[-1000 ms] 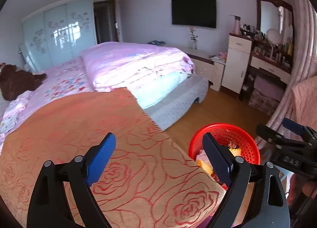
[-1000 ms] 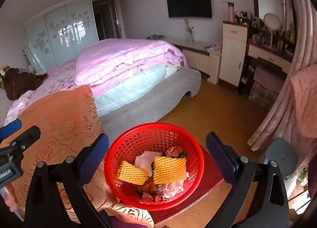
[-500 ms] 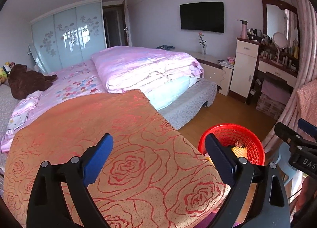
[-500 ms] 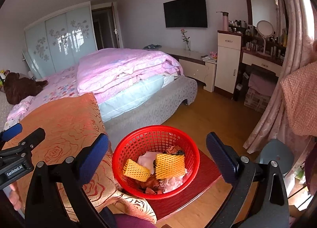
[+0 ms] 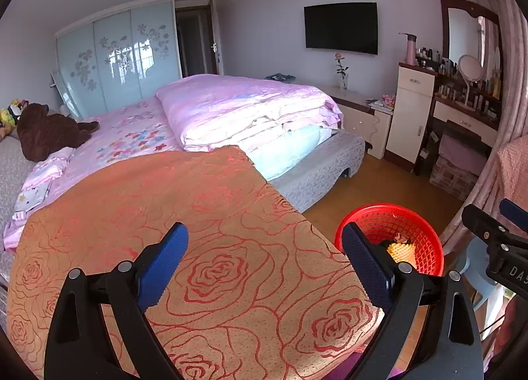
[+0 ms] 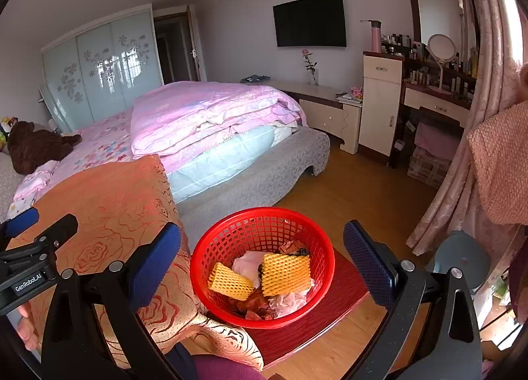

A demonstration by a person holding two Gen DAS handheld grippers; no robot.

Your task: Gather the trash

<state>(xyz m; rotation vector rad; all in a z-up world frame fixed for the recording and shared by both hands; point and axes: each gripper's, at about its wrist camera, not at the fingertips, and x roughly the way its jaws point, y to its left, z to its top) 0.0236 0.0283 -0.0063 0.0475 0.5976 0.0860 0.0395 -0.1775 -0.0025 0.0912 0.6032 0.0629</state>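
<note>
Both my tongs are spread wide, nothing between the pads. Left tongs (image 5: 264, 264) hang over the orange rose-pattern cloth (image 5: 198, 231) on the bench. Right tongs (image 6: 262, 264) hang over the red basket (image 6: 231, 234).

Trash sits in the red basket, on a dark red board (image 6: 333, 300) at the near right, just beside the cloth edge. Inside it: two yellow foam nets (image 6: 285, 269), flat. The right one's long axis runs left to right. The left one (image 6: 229, 282) is tilted, long axis running from far left to near right. Under them pink-white crumpled paper (image 6: 247, 264) and brownish scraps (image 6: 254, 309); can't tell what those are.

View differences:
- Right wrist view shows the full basket contents and the board. Left wrist view shows only the far rim (image 5: 389, 208) and a bit of yellow net (image 5: 401, 251), rest hidden behind my right pad.
- Left wrist view shows most of the cloth top; right wrist view only its right part and draped corner.
- Each view catches the other tool at its edge.

Readable text: "GenRobot.AI" (image 6: 28, 282) on the left tool in the right wrist view; "DAS", cut off (image 5: 518, 272), on the right tool in the left wrist view.
</note>
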